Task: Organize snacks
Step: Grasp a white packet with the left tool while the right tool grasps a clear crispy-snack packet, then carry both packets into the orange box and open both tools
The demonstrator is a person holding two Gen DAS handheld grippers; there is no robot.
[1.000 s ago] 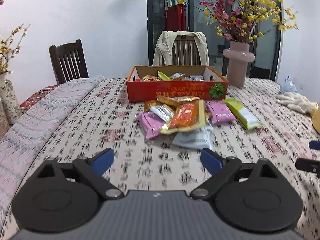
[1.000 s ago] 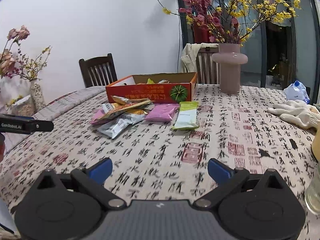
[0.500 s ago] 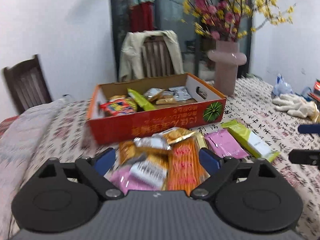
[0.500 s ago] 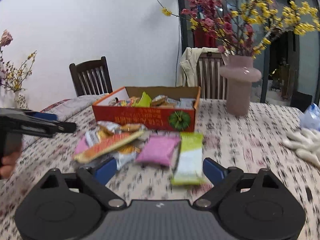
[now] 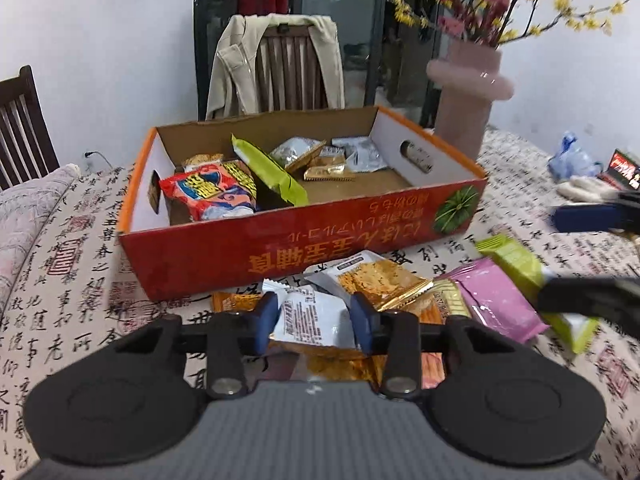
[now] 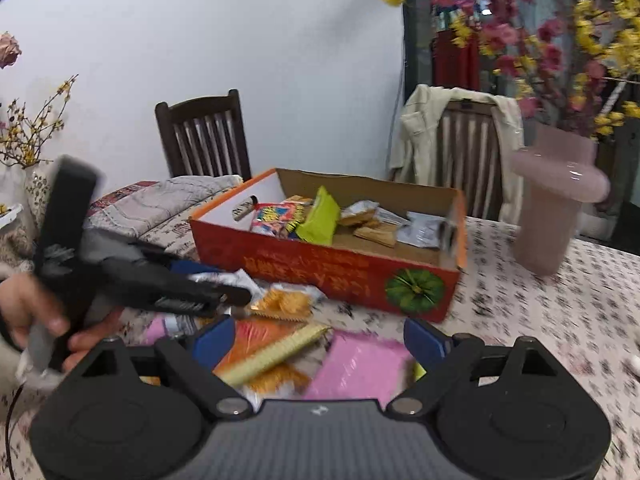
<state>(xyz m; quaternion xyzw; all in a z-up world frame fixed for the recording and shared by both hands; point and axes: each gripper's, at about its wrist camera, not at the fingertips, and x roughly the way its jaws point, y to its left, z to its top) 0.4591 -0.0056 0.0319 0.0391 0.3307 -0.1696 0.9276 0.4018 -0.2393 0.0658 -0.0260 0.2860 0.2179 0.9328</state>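
Note:
A red-orange cardboard box (image 5: 304, 256) (image 6: 328, 264) holds a red packet (image 5: 208, 194), a green packet (image 5: 268, 172) and small silver and gold ones. In front of it lies a loose pile of snacks. My left gripper (image 5: 314, 316) is closing on a white snack packet (image 5: 312, 312) on top of the pile, and both pads touch its sides. A gold packet (image 5: 380, 280) lies just beyond. My right gripper (image 6: 316, 340) hangs over a pink packet (image 6: 360, 364) and a long orange packet (image 6: 256, 340). Its jaws stand wide and are closing slightly, pressing on nothing.
A pink vase (image 5: 466, 96) with blossom branches stands right of the box. Behind the table is a chair draped with a beige jacket (image 5: 280, 60). White gloves (image 5: 584, 188) lie far right, a folded quilt (image 5: 28, 204) far left. A lime-green packet (image 5: 516, 260) lies by the pink one.
Both grippers have come forward from the table's near side to the snack pile. The left jaws have narrowed from wide open onto the white packet. The right gripper now hangs over the pink packet.

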